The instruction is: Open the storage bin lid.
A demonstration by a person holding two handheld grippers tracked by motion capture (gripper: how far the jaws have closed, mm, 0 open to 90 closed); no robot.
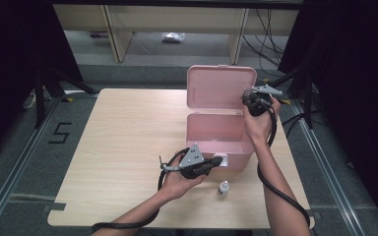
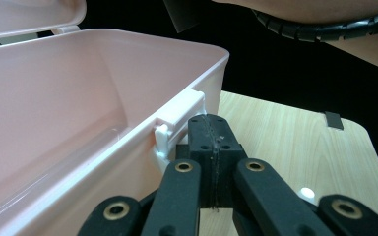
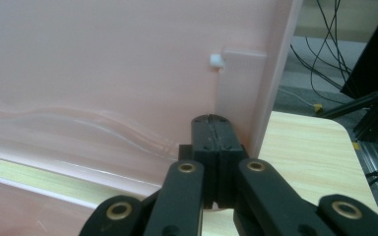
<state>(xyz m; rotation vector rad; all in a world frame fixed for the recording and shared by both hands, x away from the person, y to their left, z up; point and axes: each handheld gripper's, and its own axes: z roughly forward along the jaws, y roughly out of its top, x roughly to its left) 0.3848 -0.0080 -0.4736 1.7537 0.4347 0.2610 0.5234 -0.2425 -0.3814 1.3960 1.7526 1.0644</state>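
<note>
A pink plastic box [image 1: 219, 135] stands open on the table, its lid [image 1: 220, 91] raised upright at the back. My left gripper [image 1: 220, 162] is shut, its tips at the white latch [image 2: 179, 115] on the box's front wall [image 2: 103, 191]. My right gripper [image 1: 248, 98] is shut too, its tips [image 3: 215, 129] against the inside of the lid [image 3: 128, 73] near its right edge. A small white dropper bottle [image 1: 223, 188] stands on the table in front of the box, its cap [image 2: 306, 193] visible past the left jaws.
The light wooden table [image 1: 128, 142] has wide bare room left of the box. Dark curtains and stand legs [image 1: 49, 83] flank the table. Cables [image 3: 325, 44] lie on the floor behind the lid. Wooden furniture [image 1: 177, 24] stands at the back.
</note>
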